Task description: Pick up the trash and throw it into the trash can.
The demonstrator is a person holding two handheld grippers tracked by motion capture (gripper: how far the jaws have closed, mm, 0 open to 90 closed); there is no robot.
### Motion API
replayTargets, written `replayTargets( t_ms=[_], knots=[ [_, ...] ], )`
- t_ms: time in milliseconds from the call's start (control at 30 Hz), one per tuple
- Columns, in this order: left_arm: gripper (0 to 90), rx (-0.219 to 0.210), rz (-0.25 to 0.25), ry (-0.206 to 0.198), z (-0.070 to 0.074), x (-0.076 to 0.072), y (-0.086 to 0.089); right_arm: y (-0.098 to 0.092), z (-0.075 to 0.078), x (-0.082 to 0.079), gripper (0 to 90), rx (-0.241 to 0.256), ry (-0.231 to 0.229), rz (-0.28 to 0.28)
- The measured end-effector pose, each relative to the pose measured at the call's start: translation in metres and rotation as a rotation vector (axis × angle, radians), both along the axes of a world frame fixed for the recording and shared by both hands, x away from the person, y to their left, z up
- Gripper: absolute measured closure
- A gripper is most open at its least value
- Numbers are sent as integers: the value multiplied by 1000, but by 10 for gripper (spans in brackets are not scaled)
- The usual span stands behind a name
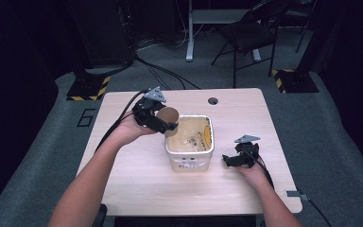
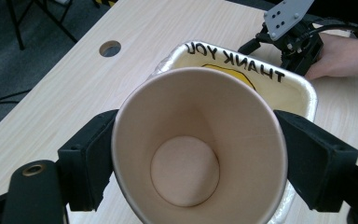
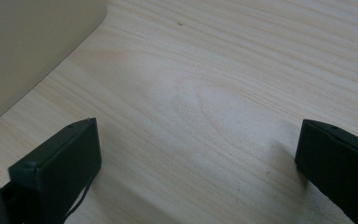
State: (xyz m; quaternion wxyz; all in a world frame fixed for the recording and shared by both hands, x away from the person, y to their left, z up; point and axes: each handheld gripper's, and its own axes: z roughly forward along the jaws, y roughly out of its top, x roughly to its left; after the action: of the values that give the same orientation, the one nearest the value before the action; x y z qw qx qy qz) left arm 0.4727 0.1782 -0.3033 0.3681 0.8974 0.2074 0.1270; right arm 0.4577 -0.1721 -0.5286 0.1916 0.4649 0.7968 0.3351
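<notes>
Paper cup (image 2: 199, 149) sits clamped in the left tool (image 2: 196, 163), seemingly above the tub (image 2: 303, 88); right tool (image 3: 196, 172) gapes apart.

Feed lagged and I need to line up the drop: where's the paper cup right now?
The paper cup is clamped in the left claw, held at the left rim of the white bin at mid-table in the high view.
</notes>
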Motion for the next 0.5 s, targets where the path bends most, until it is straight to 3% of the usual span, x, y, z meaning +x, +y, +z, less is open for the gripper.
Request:
replayTargets(
  t_ms=[500],
  knots=[
    [187,-3,-25,22,-15,7,-25,0,0,0,0,1,0,4]
  ],
)
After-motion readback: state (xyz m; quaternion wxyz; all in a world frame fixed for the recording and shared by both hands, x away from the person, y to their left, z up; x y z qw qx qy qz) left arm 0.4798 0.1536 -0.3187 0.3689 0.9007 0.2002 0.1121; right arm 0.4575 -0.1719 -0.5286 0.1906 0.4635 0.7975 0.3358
